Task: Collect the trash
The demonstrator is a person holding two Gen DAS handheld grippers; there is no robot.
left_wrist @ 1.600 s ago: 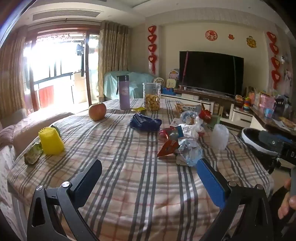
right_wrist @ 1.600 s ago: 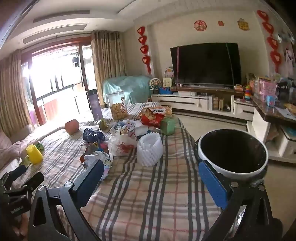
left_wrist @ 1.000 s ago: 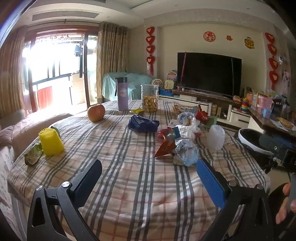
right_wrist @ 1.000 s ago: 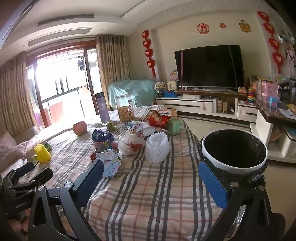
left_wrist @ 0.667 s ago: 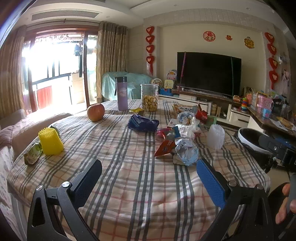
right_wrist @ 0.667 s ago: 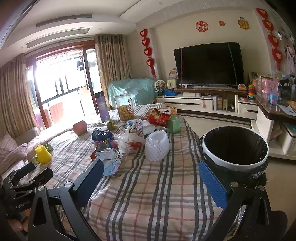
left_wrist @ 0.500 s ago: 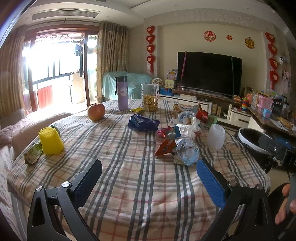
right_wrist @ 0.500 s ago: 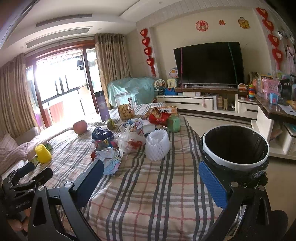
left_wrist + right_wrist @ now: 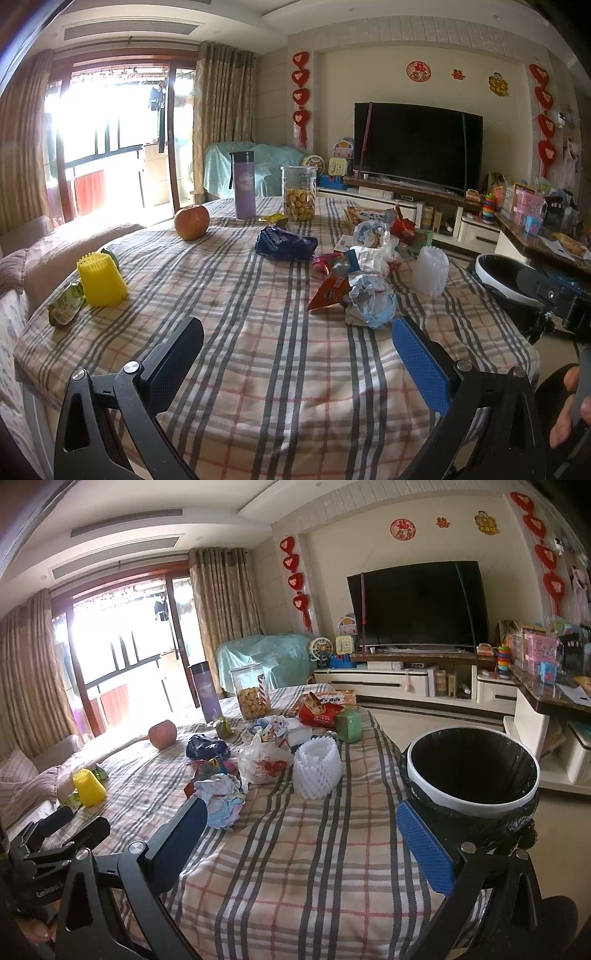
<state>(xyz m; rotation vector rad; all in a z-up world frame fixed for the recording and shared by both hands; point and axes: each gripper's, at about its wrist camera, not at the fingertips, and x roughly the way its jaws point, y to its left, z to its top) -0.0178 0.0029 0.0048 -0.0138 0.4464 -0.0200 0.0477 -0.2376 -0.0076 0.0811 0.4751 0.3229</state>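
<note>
Trash lies in a heap on the plaid tablecloth (image 9: 229,295): a crumpled pale wrapper (image 9: 369,301), an orange-red packet (image 9: 328,293), a dark blue bag (image 9: 286,243), a white plastic bag (image 9: 264,762) and a white foam fruit net (image 9: 317,768). A white bin with a black liner (image 9: 474,771) stands beside the table's right edge. My left gripper (image 9: 295,350) is open and empty over the near table. My right gripper (image 9: 301,834) is open and empty, with the bin just past its blue finger (image 9: 424,849).
An apple (image 9: 192,221), a purple flask (image 9: 245,184), a cookie jar (image 9: 299,194), a yellow foam net (image 9: 100,278) and a green packet (image 9: 66,302) sit on the table. A TV (image 9: 417,605) and low cabinet stand behind. A sofa lies at left.
Both grippers drifted slightly; the views shifted a little. Both stayed open and empty, and nothing on the table moved.
</note>
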